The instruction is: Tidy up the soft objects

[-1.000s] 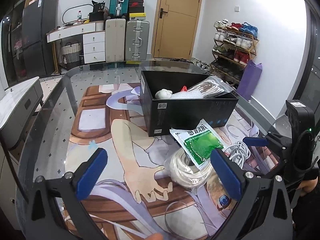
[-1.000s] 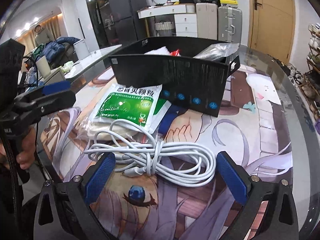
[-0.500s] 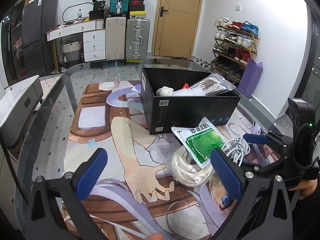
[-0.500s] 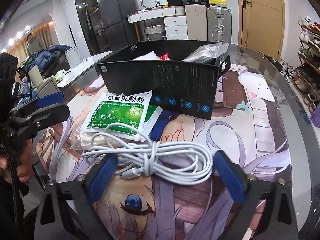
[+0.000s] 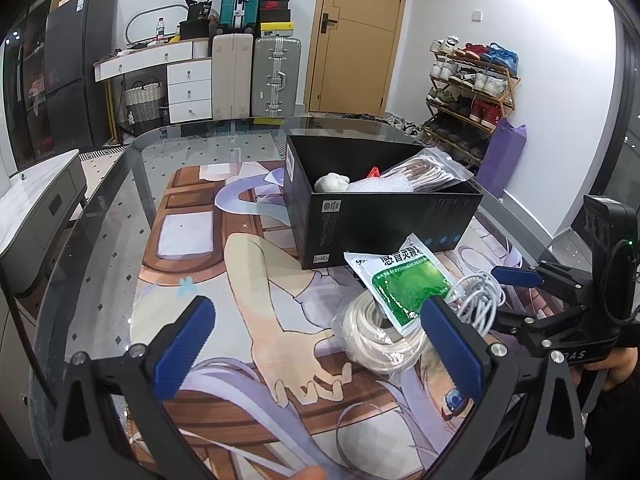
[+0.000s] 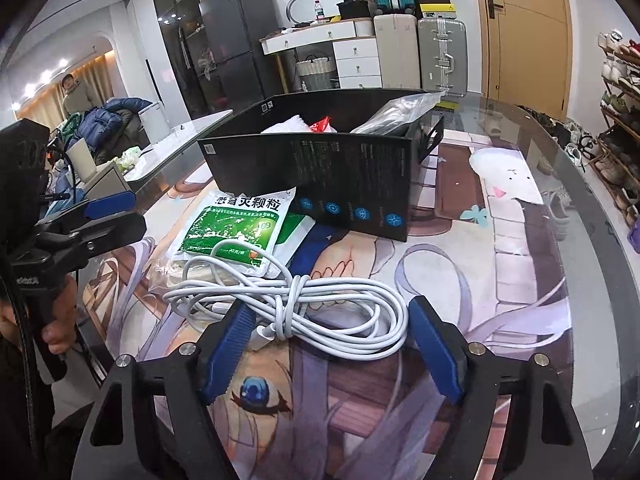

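A black box point(image 5: 384, 216) stands on the glass table and holds a white soft lump point(image 5: 332, 182), bubble wrap and a bagged cable. In front of it lie a green medicine sachet point(image 5: 404, 284), a bagged coil of pale cord point(image 5: 376, 336) and a bundle of white cable point(image 6: 304, 312). My right gripper point(image 6: 332, 332) is open, its blue pads point(image 6: 434, 350) on either side of the white cable bundle. My left gripper point(image 5: 320, 344) is open and empty, above the mat, left of the coil. The box point(image 6: 320, 176) and sachet point(image 6: 236, 224) also show in the right wrist view.
The glass table point(image 5: 120, 208) carries a printed anime mat point(image 5: 256, 280). Its rounded edge runs close on the right point(image 6: 592, 216). A grey side cabinet point(image 5: 40, 200) stands to the left. Suitcases, drawers, a shoe rack and a door are behind.
My right gripper has moved forward and lower, so its pads now flank the white cable bundle. My left gripper has hardly moved.
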Motion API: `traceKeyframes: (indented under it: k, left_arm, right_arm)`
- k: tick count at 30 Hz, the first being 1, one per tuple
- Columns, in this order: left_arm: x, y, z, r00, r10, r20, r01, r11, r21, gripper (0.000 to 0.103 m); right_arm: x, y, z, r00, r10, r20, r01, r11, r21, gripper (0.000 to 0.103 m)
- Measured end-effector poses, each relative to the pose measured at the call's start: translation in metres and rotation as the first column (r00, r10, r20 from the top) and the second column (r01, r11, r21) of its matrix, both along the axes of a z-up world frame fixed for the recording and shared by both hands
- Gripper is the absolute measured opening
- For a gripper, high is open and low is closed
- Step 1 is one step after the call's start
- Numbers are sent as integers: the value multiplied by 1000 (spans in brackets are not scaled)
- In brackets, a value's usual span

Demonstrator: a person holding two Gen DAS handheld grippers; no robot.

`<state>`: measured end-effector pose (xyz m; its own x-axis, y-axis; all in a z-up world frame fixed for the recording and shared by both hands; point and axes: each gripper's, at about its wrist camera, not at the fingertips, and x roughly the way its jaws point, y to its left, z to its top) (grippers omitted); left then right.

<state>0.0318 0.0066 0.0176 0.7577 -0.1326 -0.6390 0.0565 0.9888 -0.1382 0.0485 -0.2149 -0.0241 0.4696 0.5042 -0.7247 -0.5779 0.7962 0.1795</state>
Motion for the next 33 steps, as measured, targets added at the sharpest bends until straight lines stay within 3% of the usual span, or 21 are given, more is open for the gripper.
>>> traceKeyframes:
  k: [12, 15, 26, 33]
  left_arm:
    - [8, -13, -6, 999, -33, -27, 32, 999, -13, 103]
    - [13, -25, -8, 998, -47, -35, 48, 999, 15, 103]
    - [53, -59, -8, 992, -54, -113, 53, 999, -14, 103]
    - [72, -77, -18, 986, 13, -164, -2, 997, 72, 103]
  right_arm:
    - [0, -27, 22, 997, -48, 63, 46, 998, 39, 80]
    - [1, -33, 26, 996, -60, 66, 56, 997, 50, 80]
    - [8, -54, 25, 991, -116, 64, 113, 992, 48, 80]
    - [16, -74, 26, 985, -166, 53, 163, 984, 66, 80]
